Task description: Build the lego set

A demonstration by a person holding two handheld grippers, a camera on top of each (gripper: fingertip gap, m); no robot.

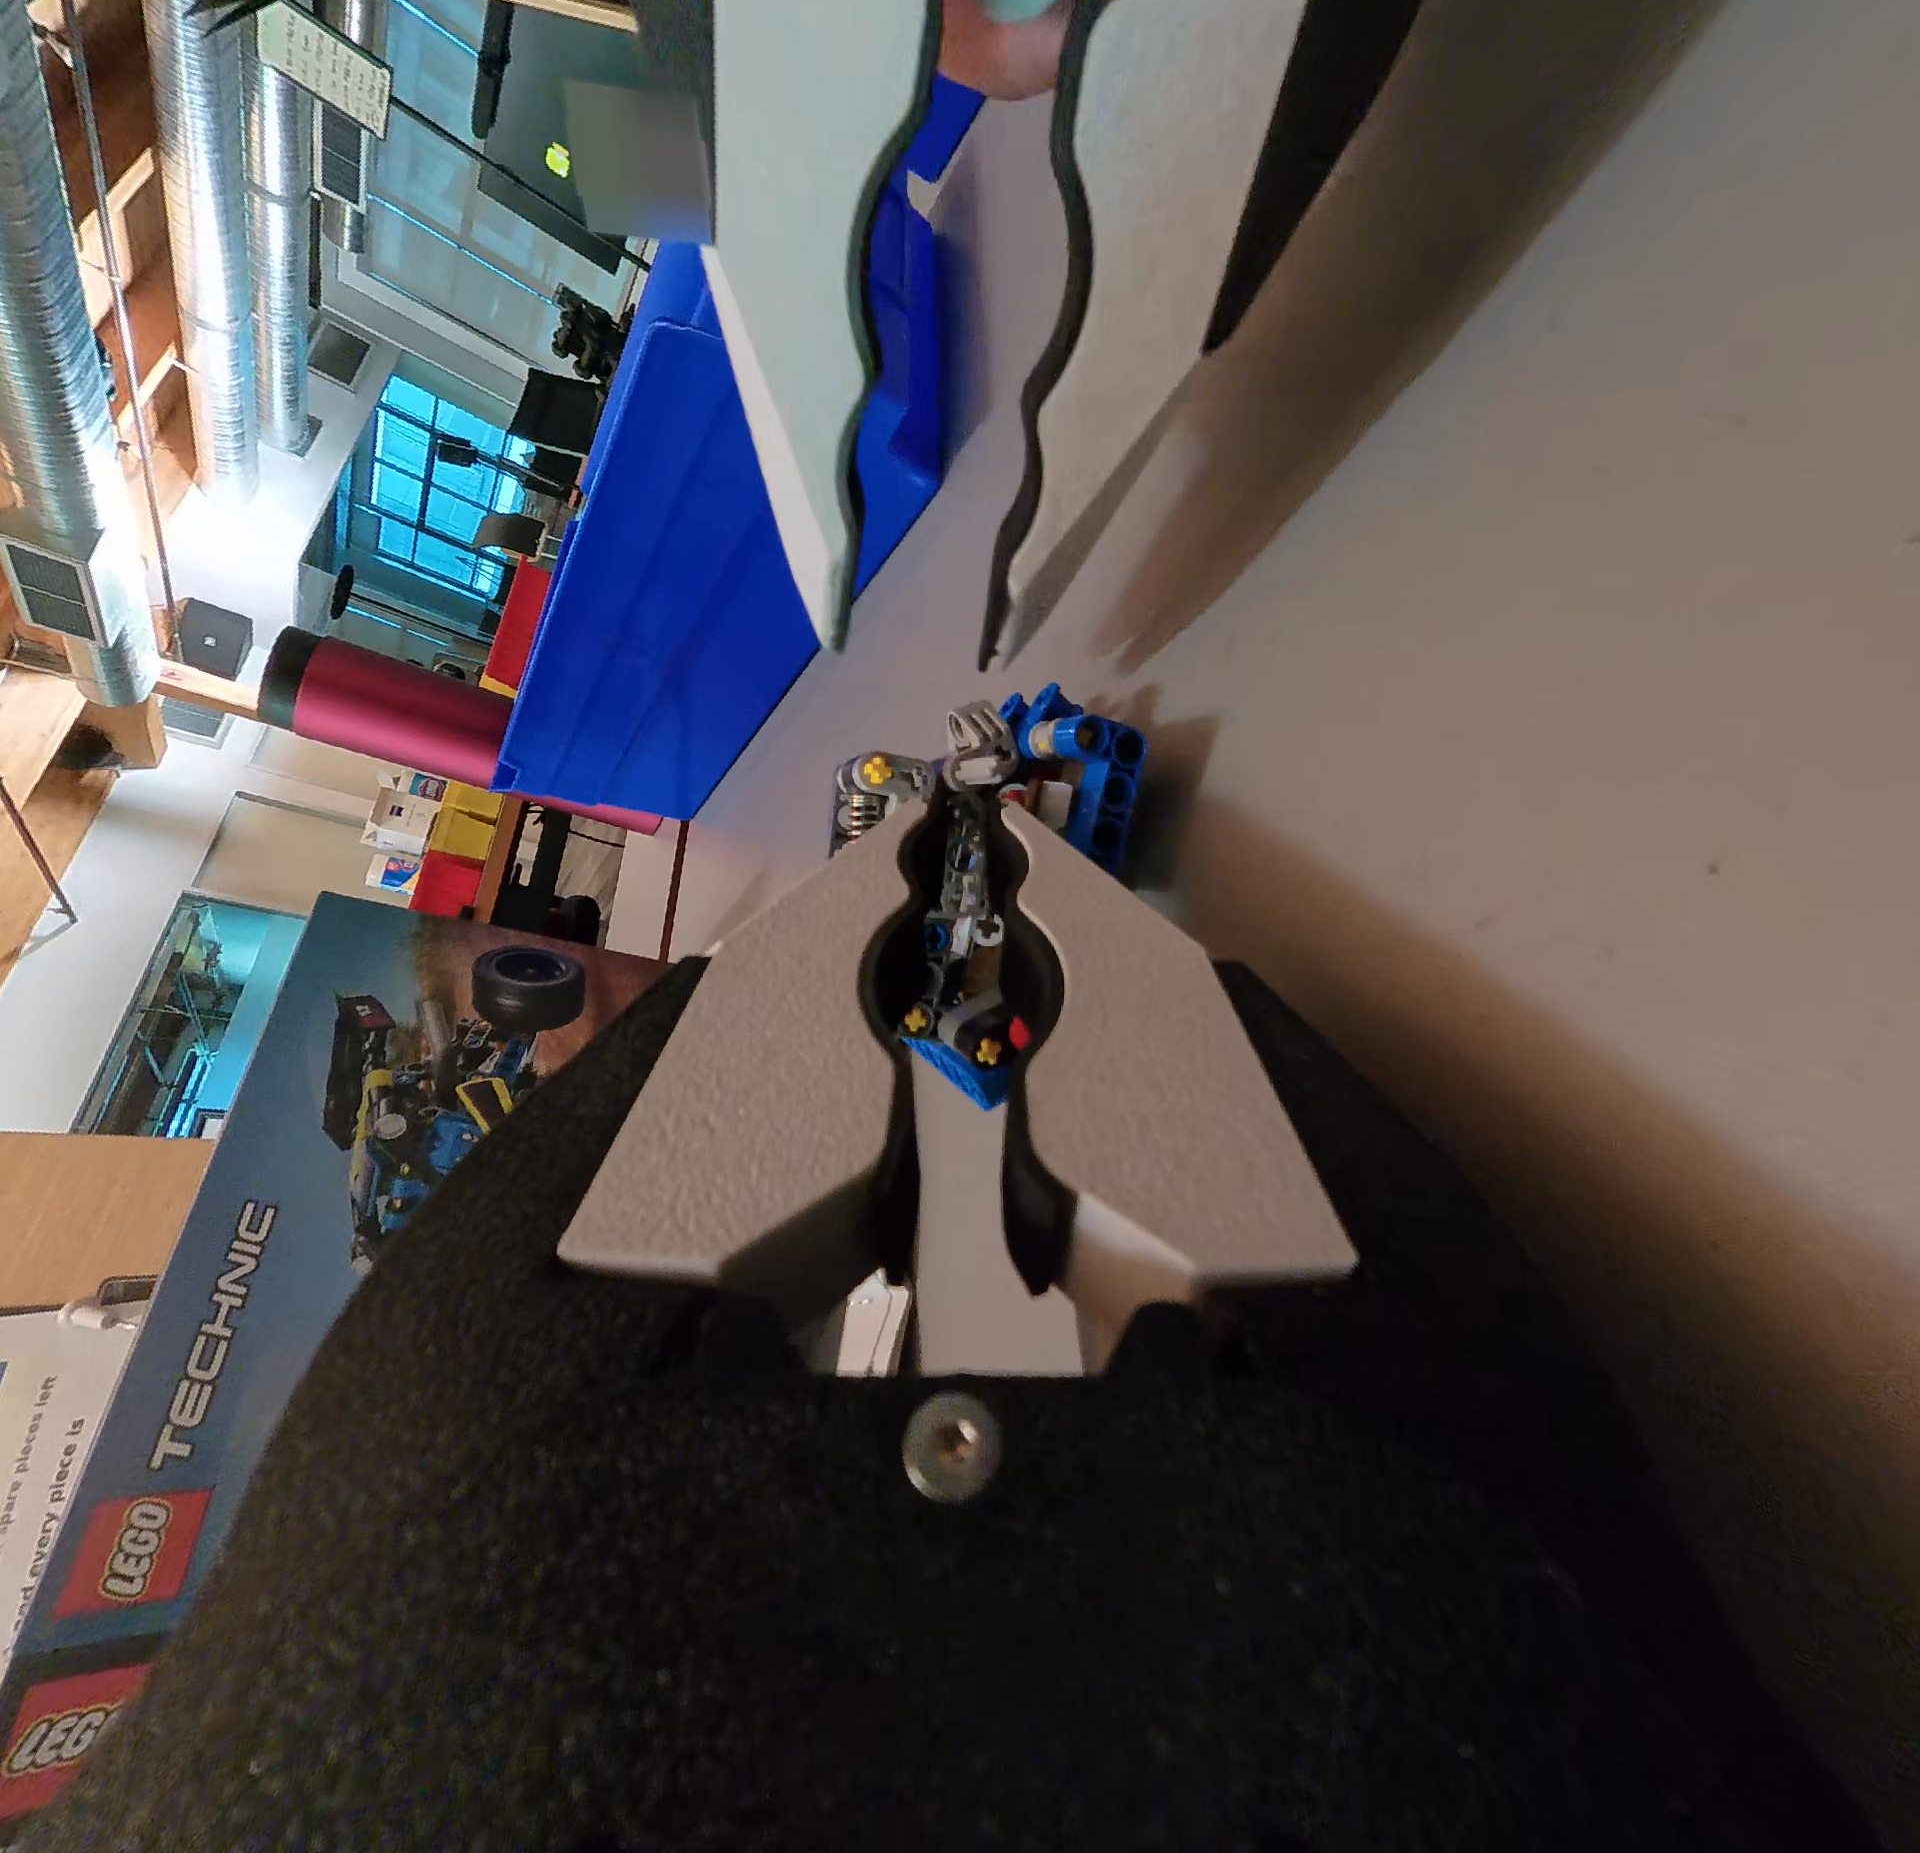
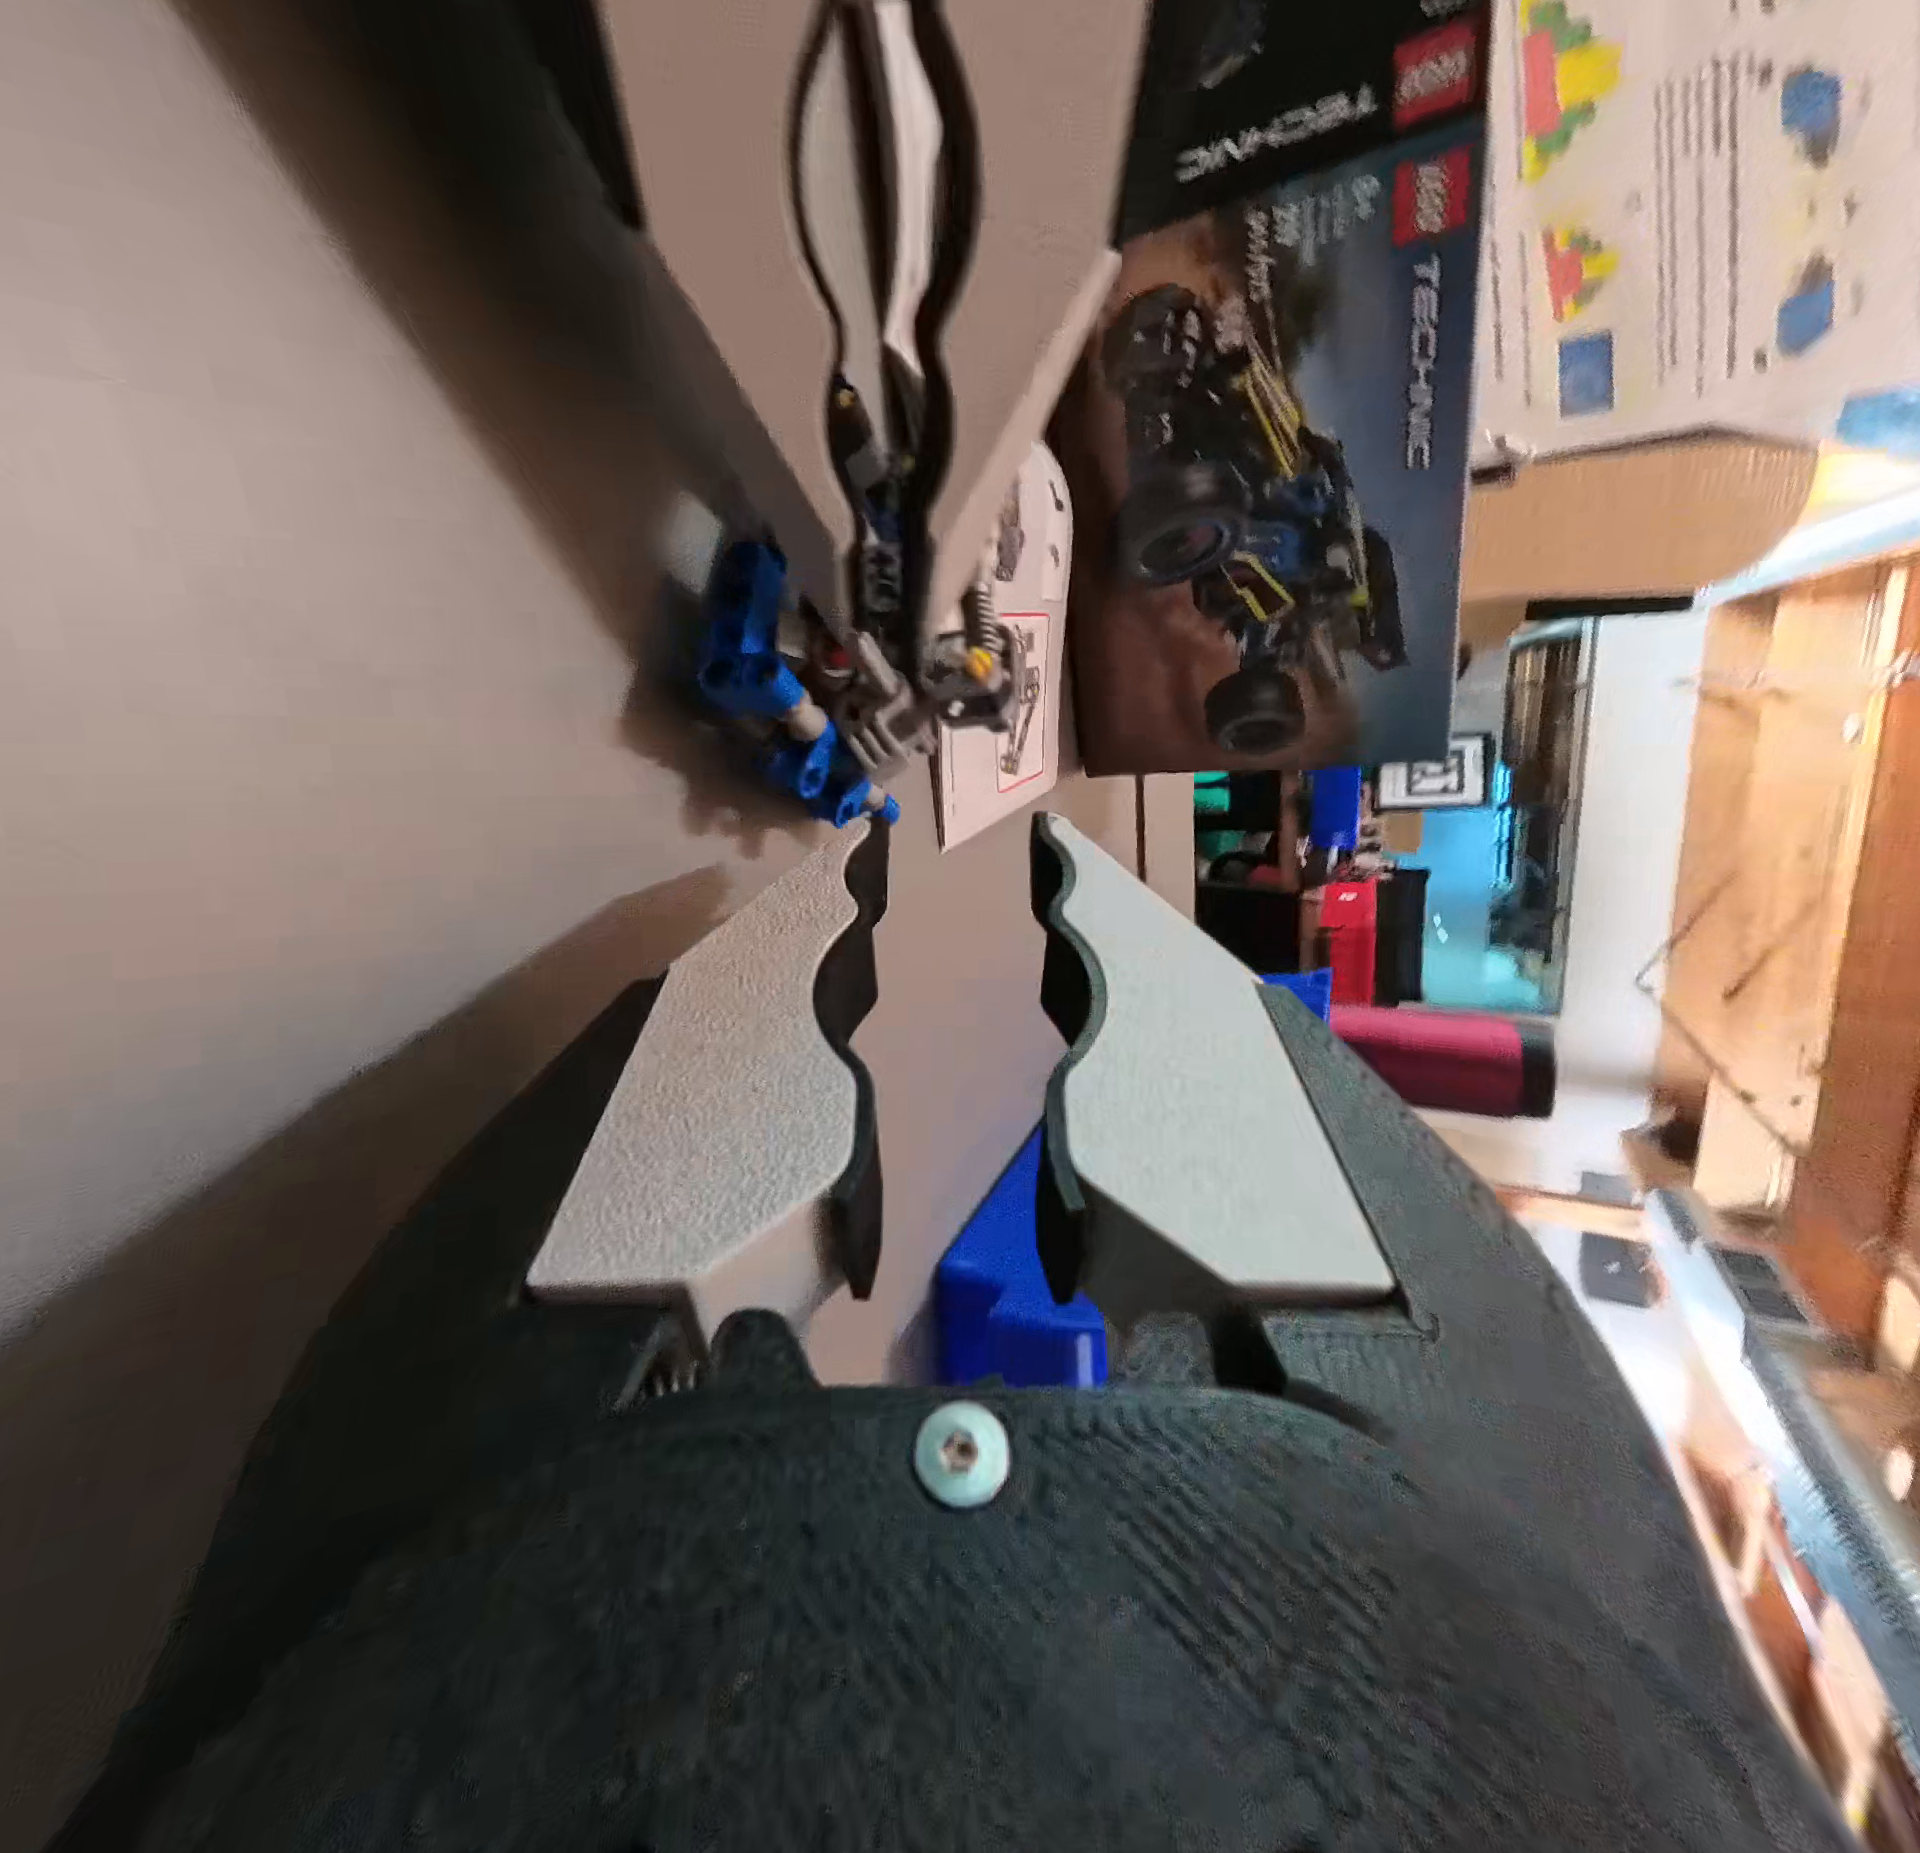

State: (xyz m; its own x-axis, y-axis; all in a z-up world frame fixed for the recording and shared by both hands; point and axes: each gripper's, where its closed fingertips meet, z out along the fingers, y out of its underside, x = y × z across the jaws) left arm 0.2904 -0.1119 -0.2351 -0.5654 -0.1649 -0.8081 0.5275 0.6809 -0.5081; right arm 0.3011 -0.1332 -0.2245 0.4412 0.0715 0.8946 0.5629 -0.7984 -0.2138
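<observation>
- A small brick-built assembly (image 1: 987, 827) of blue beams, grey connectors, yellow pins and a metal spring sits against the pale table (image 1: 1455, 660).
- The left gripper (image 1: 971, 816) is closed around the assembly, its grey fingers pressing on the middle section.
- The right gripper (image 2: 956, 847) stands just beside the assembly, its jaws parted with nothing between them.
- A blue bin (image 1: 665, 577) stands near the assembly; its contents are hidden.
- A toy set box (image 2: 1278, 473) stands beyond the assembly.

Bare tabletop (image 2: 312, 453) open at 9 o'clock of the brick model (image 2: 821, 681), booklet (image 2: 997, 743) and box (image 2: 1278, 473) crowding 3 o'clock, blue bin (image 1: 665, 515) flanking at 10 o'clock in the left view.
</observation>
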